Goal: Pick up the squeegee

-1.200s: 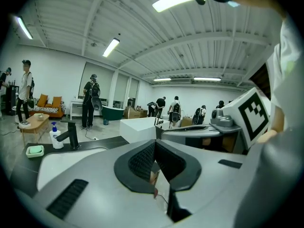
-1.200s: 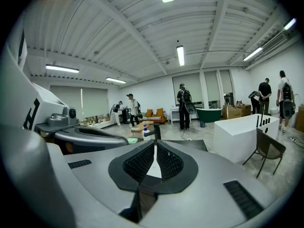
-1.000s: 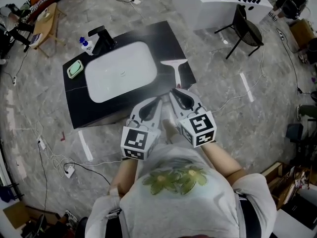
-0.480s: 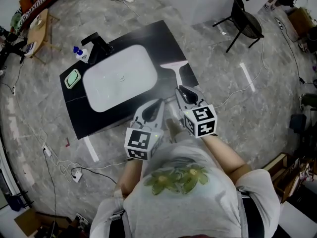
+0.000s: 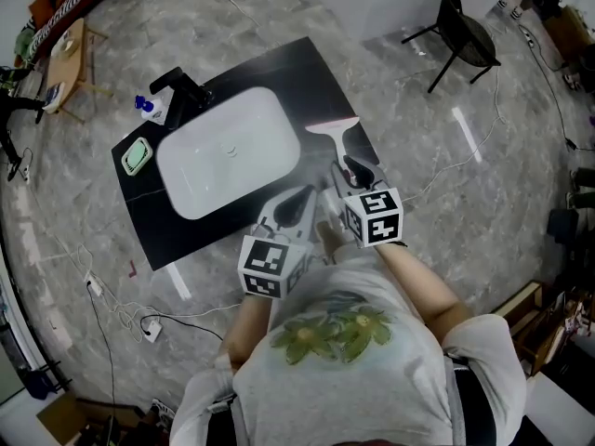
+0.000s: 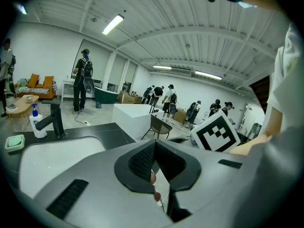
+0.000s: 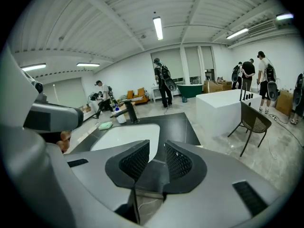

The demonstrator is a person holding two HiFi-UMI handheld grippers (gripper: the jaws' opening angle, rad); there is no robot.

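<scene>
Black counter (image 5: 279, 68) sat upper centre in the head view, set at a slant, with the white sink (image 5: 228, 151) sunk into it. Its place in the frame had drifted only slightly from the frame a second before. Nothing on it had shifted relative to it.

Right gripper (image 5: 356, 167) now sat higher in the frame than a second ago. Its tips had come up over the counter's right end, just right of the lower end of the squeegee handle. Contact with the handle could not be judged from above. In the right gripper view its jaws (image 7: 156, 158) stood apart, having just been opening. Only dark counter and the sink's corner showed through the gap, and nothing lay between the pads.

Left gripper (image 5: 297, 198) had crept a little up-frame as well. It lay over the counter's near edge, left of the right gripper and below the sink. In the left gripper view its tips (image 6: 154, 146) met, so it was closed and empty.

Squeegee (image 5: 333, 126) lay flat at the right end of the counter, right of the sink, in the same spot as before. Its pale blade lay crosswise toward the top of the frame, and the handle ran down toward the person. Neither gripper held it.

Black faucet (image 5: 181, 86), blue-capped bottle (image 5: 147, 107) and green soap dish (image 5: 137, 154) stood at the counter's upper-left end, unchanged.
</scene>
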